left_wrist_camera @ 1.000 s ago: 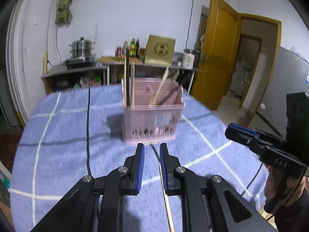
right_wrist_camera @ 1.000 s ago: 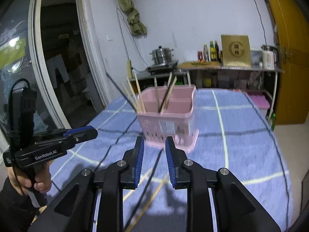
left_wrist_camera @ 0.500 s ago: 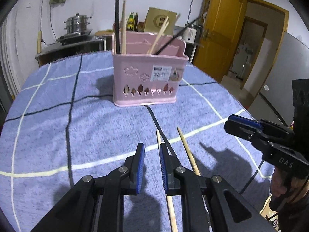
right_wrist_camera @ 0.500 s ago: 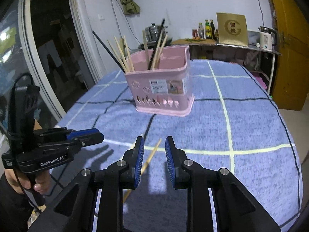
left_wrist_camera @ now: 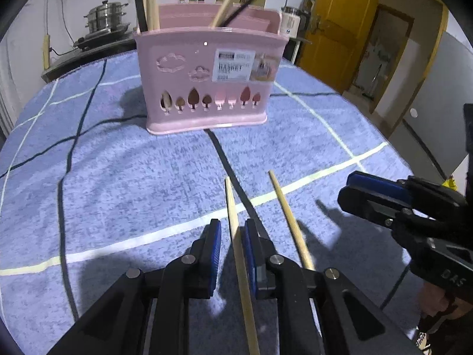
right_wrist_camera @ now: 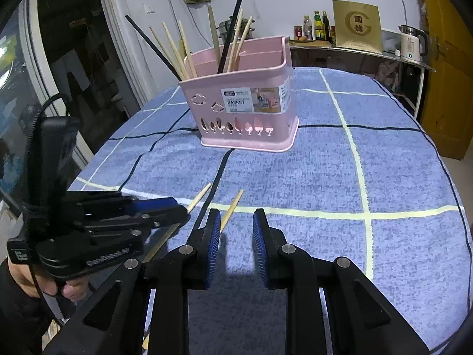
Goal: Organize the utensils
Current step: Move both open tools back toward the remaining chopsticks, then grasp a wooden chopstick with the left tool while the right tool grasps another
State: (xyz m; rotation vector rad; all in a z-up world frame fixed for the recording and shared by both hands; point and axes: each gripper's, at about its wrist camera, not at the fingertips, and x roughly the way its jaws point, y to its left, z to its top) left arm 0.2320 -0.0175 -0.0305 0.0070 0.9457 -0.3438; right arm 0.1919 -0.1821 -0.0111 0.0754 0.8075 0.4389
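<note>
A pink utensil basket (left_wrist_camera: 207, 82) stands on the blue checked tablecloth (left_wrist_camera: 118, 183), holding several wooden and black chopsticks; it also shows in the right wrist view (right_wrist_camera: 245, 109). Two wooden chopsticks lie on the cloth in front of it. My left gripper (left_wrist_camera: 231, 236) is low over the cloth, open, with one chopstick (left_wrist_camera: 236, 236) lying between its fingers. The second chopstick (left_wrist_camera: 288, 219) lies just right of it. My right gripper (right_wrist_camera: 236, 230) is open and empty, with that second chopstick (right_wrist_camera: 232, 208) by its left finger. The left gripper also shows in the right wrist view (right_wrist_camera: 174, 207).
A counter at the back holds pots (left_wrist_camera: 103, 20), bottles (right_wrist_camera: 319, 26), a gold box (right_wrist_camera: 357, 26) and a kettle (right_wrist_camera: 411, 43). A yellow door (left_wrist_camera: 334, 26) stands to the right. The table edge curves down at the right (right_wrist_camera: 455, 195).
Both grippers have dropped lower and moved closer to the cloth. The left gripper now straddles one chopstick. The right gripper's jaws have opened a little wider.
</note>
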